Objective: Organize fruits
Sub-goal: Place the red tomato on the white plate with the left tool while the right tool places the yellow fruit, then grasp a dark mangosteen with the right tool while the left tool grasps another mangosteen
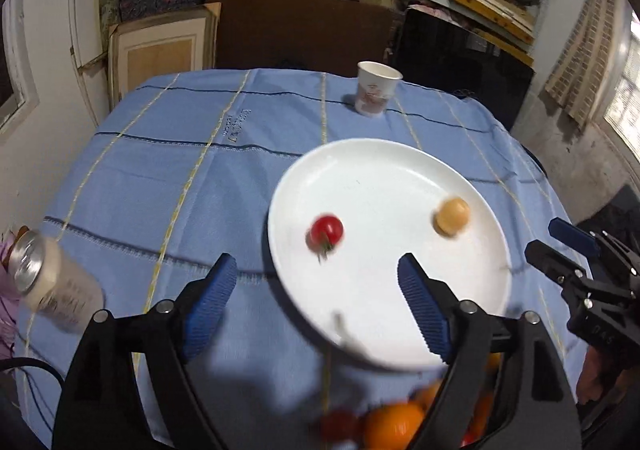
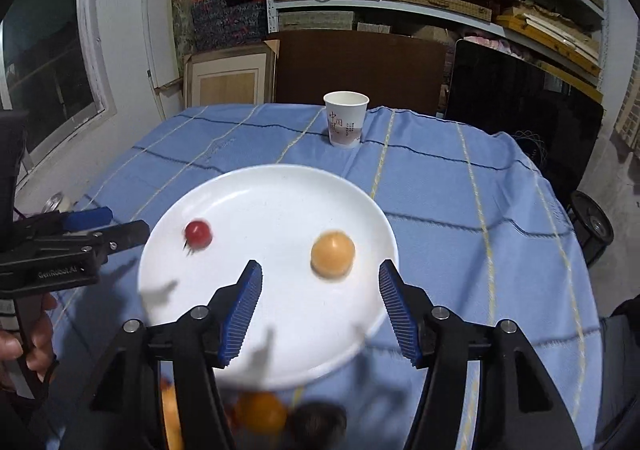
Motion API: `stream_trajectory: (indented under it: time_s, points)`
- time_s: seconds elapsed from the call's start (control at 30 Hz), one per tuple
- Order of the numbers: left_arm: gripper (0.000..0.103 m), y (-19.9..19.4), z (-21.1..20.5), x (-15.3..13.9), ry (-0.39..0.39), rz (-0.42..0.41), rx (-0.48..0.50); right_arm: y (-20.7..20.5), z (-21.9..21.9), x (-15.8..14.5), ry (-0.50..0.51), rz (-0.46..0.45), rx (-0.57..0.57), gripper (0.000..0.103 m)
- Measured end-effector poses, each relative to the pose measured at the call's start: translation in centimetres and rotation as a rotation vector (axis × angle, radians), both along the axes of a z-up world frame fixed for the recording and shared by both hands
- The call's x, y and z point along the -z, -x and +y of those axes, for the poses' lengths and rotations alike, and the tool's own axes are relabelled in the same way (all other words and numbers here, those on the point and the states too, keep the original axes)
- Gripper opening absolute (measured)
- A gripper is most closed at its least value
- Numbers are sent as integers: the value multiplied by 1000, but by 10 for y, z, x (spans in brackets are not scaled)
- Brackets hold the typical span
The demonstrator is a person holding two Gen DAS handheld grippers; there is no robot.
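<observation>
A white plate (image 1: 400, 177) (image 2: 280, 185) lies on the blue checked tablecloth. On it sit a red cherry tomato (image 1: 326, 232) (image 2: 198, 232) and a round pale-orange fruit (image 1: 452, 215) (image 2: 333, 254), well apart. My left gripper (image 1: 316, 270) is open over the plate's near left rim, the tomato just beyond its tips. My right gripper (image 2: 320, 270) is open, with the pale-orange fruit just past its tips and no pad touching it. Blurred oranges and dark red fruits (image 1: 392, 426) (image 2: 260, 414) lie below the plate's near edge, partly hidden by the fingers.
A paper cup (image 1: 374, 93) (image 2: 345, 121) stands at the table's far edge. A drink can (image 1: 44, 278) (image 2: 56, 201) stands at the left edge. Shelves of boxes and a dark board rise behind the table. A hand (image 2: 24, 350) holds the left gripper's handle.
</observation>
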State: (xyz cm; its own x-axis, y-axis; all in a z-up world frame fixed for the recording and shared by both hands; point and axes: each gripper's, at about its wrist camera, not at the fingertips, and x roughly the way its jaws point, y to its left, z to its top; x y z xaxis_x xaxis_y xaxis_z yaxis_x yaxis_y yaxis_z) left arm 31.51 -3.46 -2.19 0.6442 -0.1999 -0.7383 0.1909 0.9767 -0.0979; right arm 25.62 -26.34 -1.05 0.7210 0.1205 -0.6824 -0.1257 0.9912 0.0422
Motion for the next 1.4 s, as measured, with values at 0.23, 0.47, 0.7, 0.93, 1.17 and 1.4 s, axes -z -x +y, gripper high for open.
stream_trajectory:
  time_s: [0.23,0.47,0.7,0.93,1.17,1.4]
  points:
    - [92,125,3,-9,-23,-84,123,125,24,27,-6,63,-79,62]
    - [93,203,21,20,-12,-84,104,191,59,59,38,71,-99,61]
    - [93,209,35,51,-30,-32,28,186,66,72,51,103,-54,61]
    - [93,218,36,43,-36,-60,31,181,73,78,64,121,-33,61]
    - [93,219,34,42,-34,-57,34,172,77,82,78,137,-15,61]
    - [93,218,33,43,-35,-54,35,168,78,86,78,143,-9,61]
